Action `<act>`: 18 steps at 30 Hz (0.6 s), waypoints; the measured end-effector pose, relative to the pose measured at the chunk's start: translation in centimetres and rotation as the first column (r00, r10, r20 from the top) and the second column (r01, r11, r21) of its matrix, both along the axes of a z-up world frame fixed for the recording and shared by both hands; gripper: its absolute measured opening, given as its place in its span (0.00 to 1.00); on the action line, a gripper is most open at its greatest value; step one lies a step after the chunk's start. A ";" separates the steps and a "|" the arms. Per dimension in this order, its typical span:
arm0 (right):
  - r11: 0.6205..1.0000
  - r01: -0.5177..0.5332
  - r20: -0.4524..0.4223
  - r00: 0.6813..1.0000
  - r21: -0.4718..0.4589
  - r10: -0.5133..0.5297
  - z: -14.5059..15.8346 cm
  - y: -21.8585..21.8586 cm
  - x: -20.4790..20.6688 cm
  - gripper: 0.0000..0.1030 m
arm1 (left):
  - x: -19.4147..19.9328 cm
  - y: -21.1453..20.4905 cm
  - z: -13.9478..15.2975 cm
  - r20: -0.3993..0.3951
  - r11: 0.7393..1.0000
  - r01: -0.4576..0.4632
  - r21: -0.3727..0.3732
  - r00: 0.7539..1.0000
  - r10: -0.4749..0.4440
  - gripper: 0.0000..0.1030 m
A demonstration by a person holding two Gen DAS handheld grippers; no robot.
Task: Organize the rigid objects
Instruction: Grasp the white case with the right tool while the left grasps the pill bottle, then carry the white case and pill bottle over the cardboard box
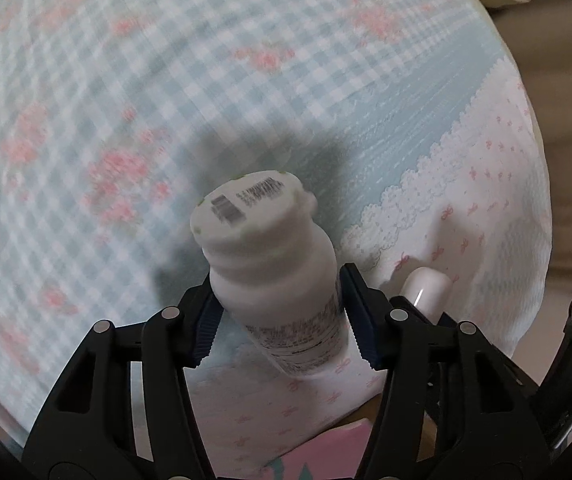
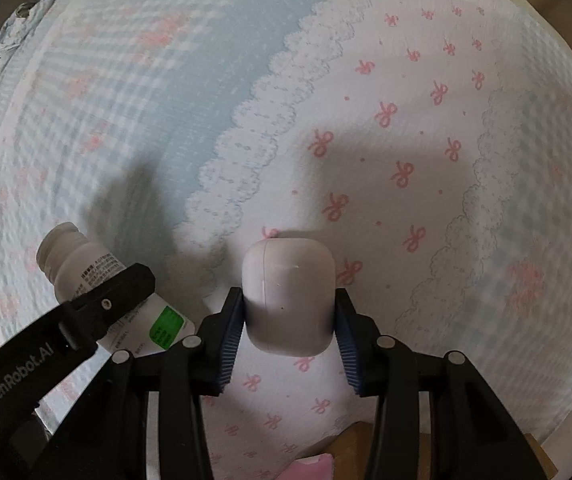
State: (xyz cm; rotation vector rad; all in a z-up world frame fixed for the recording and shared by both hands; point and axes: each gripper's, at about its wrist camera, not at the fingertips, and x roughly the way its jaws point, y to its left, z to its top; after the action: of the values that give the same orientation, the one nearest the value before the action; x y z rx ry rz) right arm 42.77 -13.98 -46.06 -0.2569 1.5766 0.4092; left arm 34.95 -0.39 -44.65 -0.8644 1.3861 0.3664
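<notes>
My left gripper is shut on a white plastic bottle, its blue pads pressing the printed body below the neck. The bottle tilts away from the camera, its barcoded foil top facing up. In the right wrist view the same bottle shows a green label patch, with a black finger of the left gripper across it. My right gripper is shut on a small white rounded case, clamped by its sides over the bedspread. The case peeks out low on the right in the left wrist view.
Below both grippers lies a quilted bedspread, white with pink bows, joined by a lace-print band to blue gingham with pink flowers. A pink flat object and a wooden edge lie under the fingers. Beige floor runs along the right.
</notes>
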 end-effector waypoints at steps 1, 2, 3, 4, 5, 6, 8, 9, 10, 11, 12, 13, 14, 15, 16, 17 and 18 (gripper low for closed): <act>1.000 0.001 0.003 1.000 0.007 -0.001 0.5 -0.2 0.0 0.39 | -0.2 0.3 0.6 0.015 1.000 0.004 0.009 1.000 -0.004 0.49; 1.000 0.005 0.011 1.000 0.021 -0.006 1.1 -0.1 -0.2 0.39 | -0.4 0.5 1.0 0.023 1.000 0.010 0.015 1.000 -0.010 0.48; 0.999 0.009 0.017 1.000 0.030 -0.010 1.6 -0.1 -0.3 0.39 | -0.5 0.7 1.4 0.032 1.000 0.016 0.023 0.999 -0.017 0.48; 0.999 0.012 0.021 1.000 0.038 -0.013 1.9 -0.1 -0.3 0.39 | -0.6 1.1 2.0 0.045 0.999 0.030 0.033 0.998 -0.032 0.47; 0.998 0.019 0.029 0.999 0.052 -0.021 2.5 -0.2 -0.4 0.39 | -0.7 1.1 2.6 0.053 0.998 0.038 0.039 0.998 -0.040 0.47; 0.998 0.025 0.035 0.999 0.062 -0.027 3.0 -0.3 -0.4 0.39 | -0.9 1.3 3.1 0.063 0.998 0.047 0.046 0.997 -0.050 0.47; 0.995 0.045 0.052 0.997 0.088 -0.050 4.3 -0.7 -0.7 0.39 | -1.2 2.1 4.3 0.091 0.997 0.059 0.052 0.994 -0.063 0.46; 0.994 0.054 0.058 0.997 0.099 -0.060 4.8 -0.9 -0.8 0.39 | -1.4 2.7 4.6 0.104 0.997 0.064 0.052 0.992 -0.069 0.46; 0.992 0.060 0.061 0.996 0.107 -0.067 5.2 -1.1 -0.8 0.39 | -1.6 2.8 5.4 0.122 0.996 0.071 0.055 0.990 -0.077 0.46; 0.990 0.073 0.071 0.994 0.119 -0.082 6.0 -1.4 -1.0 0.39 | -1.9 3.0 6.1 0.135 0.995 0.078 0.058 0.987 -0.085 0.46; 0.989 0.079 0.077 0.993 0.124 -0.089 6.2 -1.7 -0.9 0.39 | -2.2 3.0 6.9 0.149 0.994 0.087 0.064 0.984 -0.095 0.46; 0.987 0.088 0.085 0.991 0.133 -0.099 6.9 -2.0 -1.2 0.39 | -2.5 3.0 8.1 0.168 0.992 0.101 0.071 0.979 -0.112 0.46; 0.984 0.100 0.097 0.989 0.147 -0.115 8.0 -2.4 -1.6 0.39 | -2.8 3.1 8.9 0.183 0.991 0.112 0.076 0.975 -0.125 0.46; 0.982 0.107 0.105 0.987 0.154 -0.124 8.4 -2.6 -2.3 0.39 | -3.1 3.0 10.0 0.200 0.989 0.124 0.083 0.970 -0.138 0.46; 0.979 0.117 0.117 0.984 0.165 -0.138 9.1 -2.9 -2.5 0.39 | -3.2 2.8 10.9 0.216 0.987 0.136 0.090 0.964 -0.153 0.46; 0.974 0.134 0.131 0.978 0.180 -0.159 10.5 -3.6 -3.1 0.39 | -3.5 2.6 12.1 0.234 0.983 0.153 0.097 0.957 -0.172 0.46; 0.971 0.144 0.136 0.976 0.190 -0.171 10.9 -3.9 -3.5 0.39 | -3.8 2.4 13.0 0.248 0.981 0.164 0.102 0.951 -0.185 0.46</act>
State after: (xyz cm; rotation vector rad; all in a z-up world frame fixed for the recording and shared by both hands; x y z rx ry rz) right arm 39.27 -17.92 -35.11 -0.0226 1.3899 0.3949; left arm 31.18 1.99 -31.63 -0.6899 1.1878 0.1653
